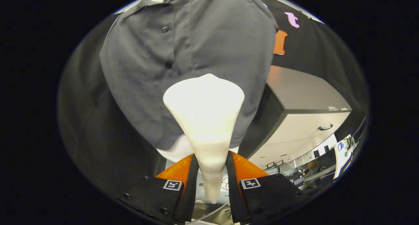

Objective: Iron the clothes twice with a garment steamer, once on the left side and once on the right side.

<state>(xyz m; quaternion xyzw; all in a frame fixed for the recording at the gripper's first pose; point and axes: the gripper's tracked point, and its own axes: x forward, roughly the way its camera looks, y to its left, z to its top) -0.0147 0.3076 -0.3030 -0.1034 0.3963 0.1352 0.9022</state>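
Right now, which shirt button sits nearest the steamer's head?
The lower button on the grey shirt, just above the steamer held in the gripper; the other button sits higher.

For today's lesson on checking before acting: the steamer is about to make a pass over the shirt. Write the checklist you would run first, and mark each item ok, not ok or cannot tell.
1. Steamer held firmly: ok. The gripper has both fingers pressed on the narrow handle of the garment steamer.
2. Steamer head facing the garment: ok. Its wide end points at the grey shirt just beyond the fingers.
3. Head touching the fabric: cannot tell.
4. Shirt hanging spread: ok. The buttoned front hangs open to view.
5. Steam coming out: cannot tell.
6. Nearby obstacles: ok. The cabinet stands apart, beside the shirt.
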